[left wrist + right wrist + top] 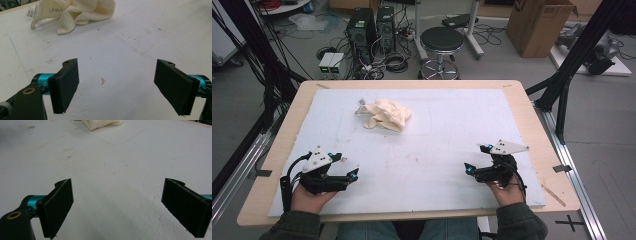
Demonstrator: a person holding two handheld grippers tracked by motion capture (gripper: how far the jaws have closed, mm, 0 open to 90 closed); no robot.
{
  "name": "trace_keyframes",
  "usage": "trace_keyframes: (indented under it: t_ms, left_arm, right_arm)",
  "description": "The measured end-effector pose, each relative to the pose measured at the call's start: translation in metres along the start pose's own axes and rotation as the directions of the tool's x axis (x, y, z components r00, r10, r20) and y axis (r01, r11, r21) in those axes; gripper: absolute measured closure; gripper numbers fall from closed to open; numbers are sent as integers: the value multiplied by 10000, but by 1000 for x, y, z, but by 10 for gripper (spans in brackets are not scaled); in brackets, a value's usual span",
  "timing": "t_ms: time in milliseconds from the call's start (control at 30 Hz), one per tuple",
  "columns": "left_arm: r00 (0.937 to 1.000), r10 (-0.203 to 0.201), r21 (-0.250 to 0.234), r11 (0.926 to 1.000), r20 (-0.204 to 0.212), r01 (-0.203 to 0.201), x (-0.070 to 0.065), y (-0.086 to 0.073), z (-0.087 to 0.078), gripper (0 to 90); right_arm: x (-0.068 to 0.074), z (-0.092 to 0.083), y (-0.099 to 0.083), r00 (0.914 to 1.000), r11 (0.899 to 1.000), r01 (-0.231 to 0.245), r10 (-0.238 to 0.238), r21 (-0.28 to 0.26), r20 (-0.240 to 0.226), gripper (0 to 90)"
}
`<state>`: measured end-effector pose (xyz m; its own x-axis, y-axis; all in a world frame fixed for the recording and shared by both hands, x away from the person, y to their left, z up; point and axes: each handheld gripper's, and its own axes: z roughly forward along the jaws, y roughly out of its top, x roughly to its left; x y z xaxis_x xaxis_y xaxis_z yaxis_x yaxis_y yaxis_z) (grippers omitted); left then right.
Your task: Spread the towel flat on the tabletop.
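Currently both tools rest low near the front edge of the table [532, 125], one toward each front corner, nothing gripped. Left gripper [354, 174]: jaws spread wide, bare white board between them. Right gripper [468, 169]: jaws likewise spread, empty.

Cloth [385, 114] lies crumpled toward the back edge, left of centre, well apart from both tools. A small tag [30, 13] sticks out at one end.

Risks, as judged from here:
- Heap is bunched with no obvious corner showing; a pinch could take several layers at once and lift the whole lump.
- Loose folds may slip from the flat pads [66, 85] if only an edge is caught.
- Dragging could slide the cloth toward the back edge.

Materials: cloth cream, soft, ribbed or waffle-like weave, limp. Board [112, 170] white, matte, slightly grainy, scuffed with faint marks and a small reddish speck [102, 80]. Table rim pale wood. Pads black, flat, rectangular, on teal mounts.
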<state>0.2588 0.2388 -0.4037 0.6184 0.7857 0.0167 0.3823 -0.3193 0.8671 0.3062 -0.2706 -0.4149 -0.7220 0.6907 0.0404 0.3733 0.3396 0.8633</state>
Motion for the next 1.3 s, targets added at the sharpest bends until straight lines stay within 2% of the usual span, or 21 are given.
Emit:
trace_keyframes:
  t_ms: [300, 600, 900, 1300]
  left_arm:
    - [10000, -33, 23, 10000, -43, 33, -1, 0, 1, 205]
    - [10000, -48, 6, 10000, 8, 48, -1, 0, 2, 207]
    - [10000, -56, 31, 10000, -70, 56, -1, 1, 1, 207]
    - [10000, -23, -52, 10000, 26, 23, -2, 6, 1, 227]
  right_arm:
    - [0, 1, -1, 9999, 9999, 109, -109, 48, -31, 99]
    - [1, -2, -2, 10000, 10000, 23, -23, 50, 32, 99]
    - [2, -2, -1, 9998, 9997, 183, -185, 133, 123, 99]
    - [2, -2, 0, 9998, 9998, 179, -178, -52, 101, 99]
